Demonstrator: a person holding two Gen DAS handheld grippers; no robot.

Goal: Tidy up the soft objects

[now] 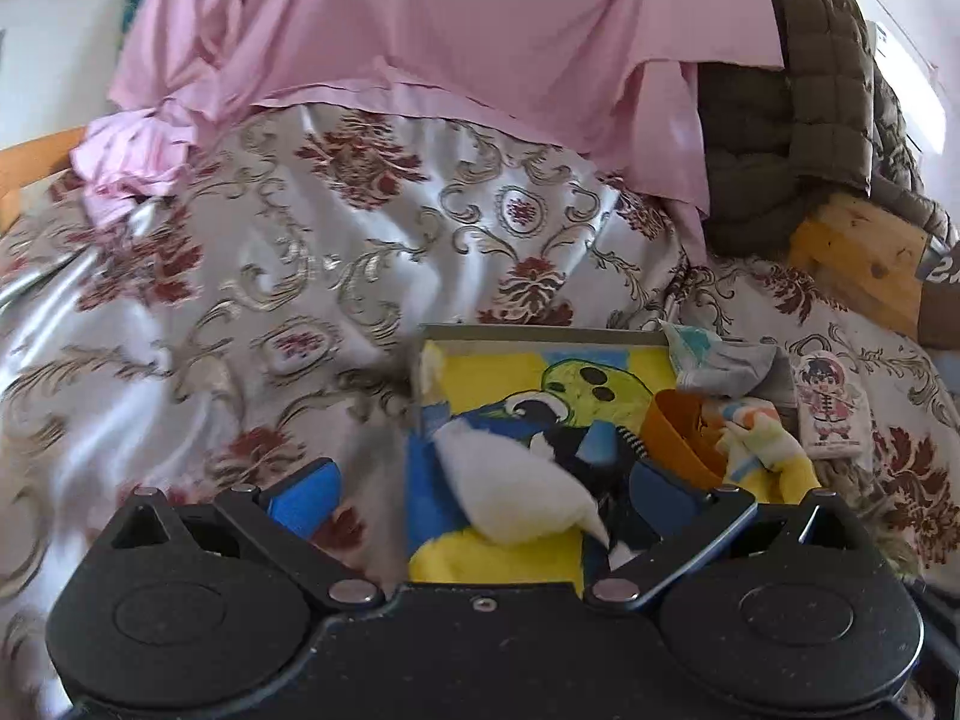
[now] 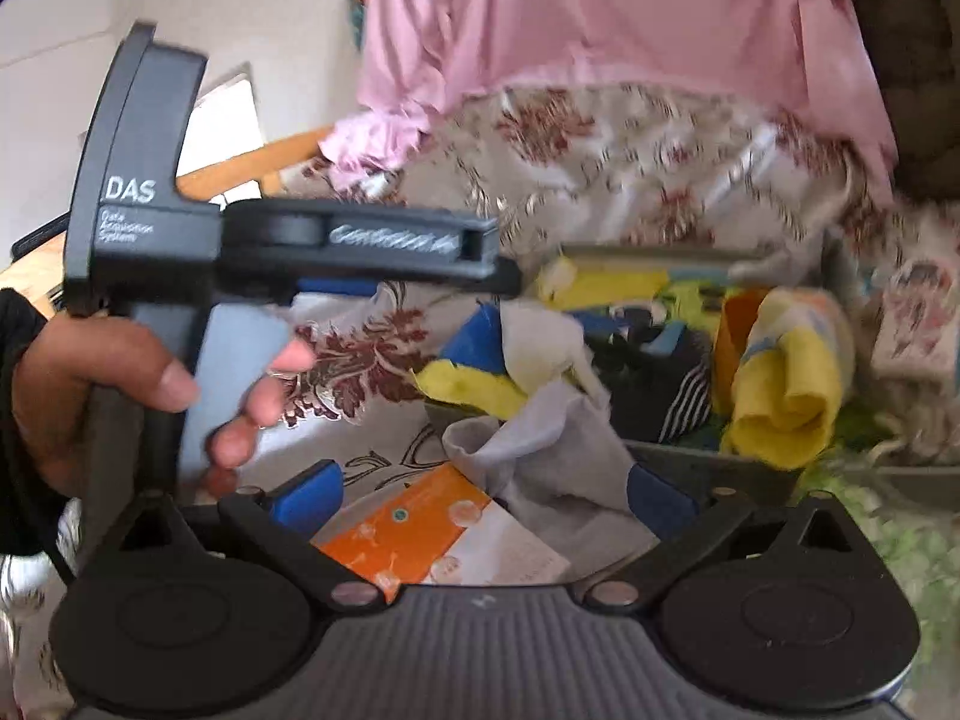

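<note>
Floral bedspread (image 1: 252, 276), silvery with dark red blooms, fills most of both wrist views; its wide bare stretch from 9 to 12 o'clock in the left wrist view is the open room. Pink sheet (image 1: 456, 30) drapes across the 12 o'clock edge, and a dark quilted jacket (image 1: 798, 120) is heaped at 2 o'clock above a wooden frame piece (image 1: 864, 252).

A shallow grey tray (image 1: 540, 333) sits on the spread at 4 o'clock, its far rim a straight edge. Inside lie a yellow and blue cartoon cloth (image 1: 510, 378), a white soft piece (image 1: 510, 492) on top of it, an orange cup (image 1: 678, 426), a yellow and pale rolled cloth (image 1: 762, 444), and a crumpled grey and white cloth (image 1: 726, 360) over the far right corner. A small cartoon-figure card (image 1: 831, 408) lies just outside the right rim.

The left gripper (image 1: 480, 492) hangs over the tray's near-left part, blue fingers wide apart, the white piece lying loose between them.

In the right wrist view, a hand (image 2: 108, 396) at 9 o'clock grips that tool's handle, held level. The right gripper (image 2: 486, 489) is spread apart too; a grey sock (image 2: 540, 456) rests against its right finger, unclamped, beside an orange and white packet (image 2: 432, 534). This view is blurred.
</note>
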